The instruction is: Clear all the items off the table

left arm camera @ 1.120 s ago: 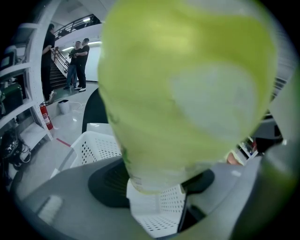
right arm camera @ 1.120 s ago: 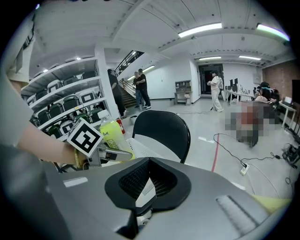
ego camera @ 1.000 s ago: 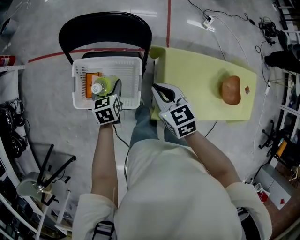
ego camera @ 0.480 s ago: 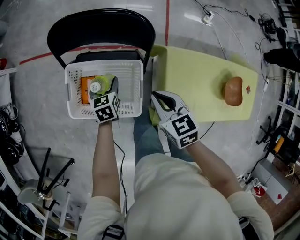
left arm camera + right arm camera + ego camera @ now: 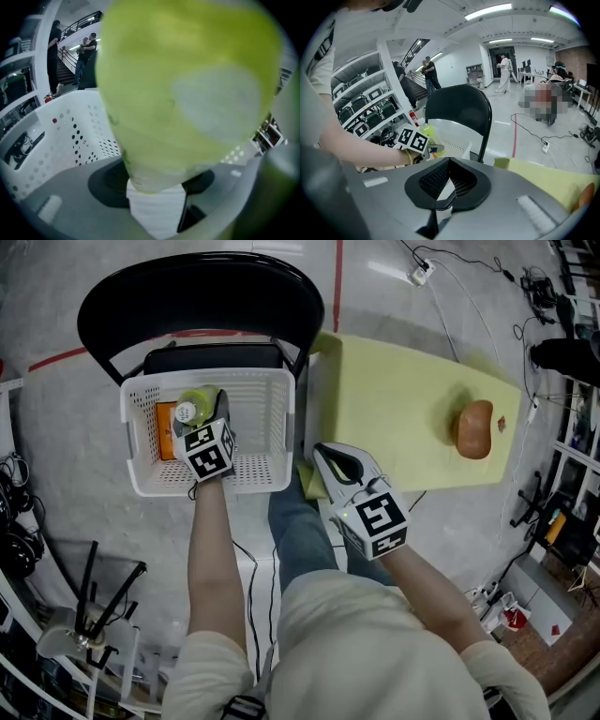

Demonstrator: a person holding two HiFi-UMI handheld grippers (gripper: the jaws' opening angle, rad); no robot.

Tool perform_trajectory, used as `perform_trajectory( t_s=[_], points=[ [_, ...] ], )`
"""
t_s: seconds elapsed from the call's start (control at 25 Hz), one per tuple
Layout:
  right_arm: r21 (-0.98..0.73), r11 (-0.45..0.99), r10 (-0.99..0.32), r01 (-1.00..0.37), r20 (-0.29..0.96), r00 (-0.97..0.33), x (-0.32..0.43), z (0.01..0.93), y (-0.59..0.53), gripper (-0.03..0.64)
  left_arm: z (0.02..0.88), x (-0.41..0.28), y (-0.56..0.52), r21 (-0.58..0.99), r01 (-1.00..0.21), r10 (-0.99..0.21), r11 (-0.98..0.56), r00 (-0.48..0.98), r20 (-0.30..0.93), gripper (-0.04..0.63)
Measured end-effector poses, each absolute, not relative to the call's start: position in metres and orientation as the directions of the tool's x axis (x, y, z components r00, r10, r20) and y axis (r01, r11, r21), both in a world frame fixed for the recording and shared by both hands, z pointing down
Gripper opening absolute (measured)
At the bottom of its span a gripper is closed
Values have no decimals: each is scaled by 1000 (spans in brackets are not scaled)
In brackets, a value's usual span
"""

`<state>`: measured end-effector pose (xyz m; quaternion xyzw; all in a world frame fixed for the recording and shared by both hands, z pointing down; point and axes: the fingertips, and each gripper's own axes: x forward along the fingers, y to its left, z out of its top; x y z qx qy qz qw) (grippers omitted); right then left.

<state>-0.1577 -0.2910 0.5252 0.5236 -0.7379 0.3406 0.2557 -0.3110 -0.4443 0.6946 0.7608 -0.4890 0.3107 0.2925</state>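
Observation:
A green bottle with a white cap [image 5: 195,407] hangs upright over the white perforated basket [image 5: 272,427], and my left gripper [image 5: 208,418] is shut on it. In the left gripper view the bottle [image 5: 187,84] fills the frame, with the basket wall [image 5: 70,131] behind it. An orange pack [image 5: 165,416] lies in the basket to the bottle's left. A brown rounded item [image 5: 473,429] sits at the far right of the yellow-green table [image 5: 394,409]. My right gripper [image 5: 330,454] is shut and empty at the table's near left corner.
The basket rests on the seat of a black chair [image 5: 187,296] left of the table. Cables and a power strip [image 5: 419,273] lie on the floor beyond the table. Shelving stands at the left, and people are in the distance in the right gripper view.
My left gripper has carried the bottle from the basket's near rim to farther over its inside. The right gripper has drawn back slightly toward my body.

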Motion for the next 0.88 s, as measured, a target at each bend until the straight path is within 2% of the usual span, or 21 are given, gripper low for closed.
perform_trajectory(
  t_s=[0.88],
  points=[
    [-273, 165, -565, -948, 762, -317, -164, 566, -298, 0, 779, -318, -468, 73, -954, -582, -290, 237, 778, 298]
  ],
)
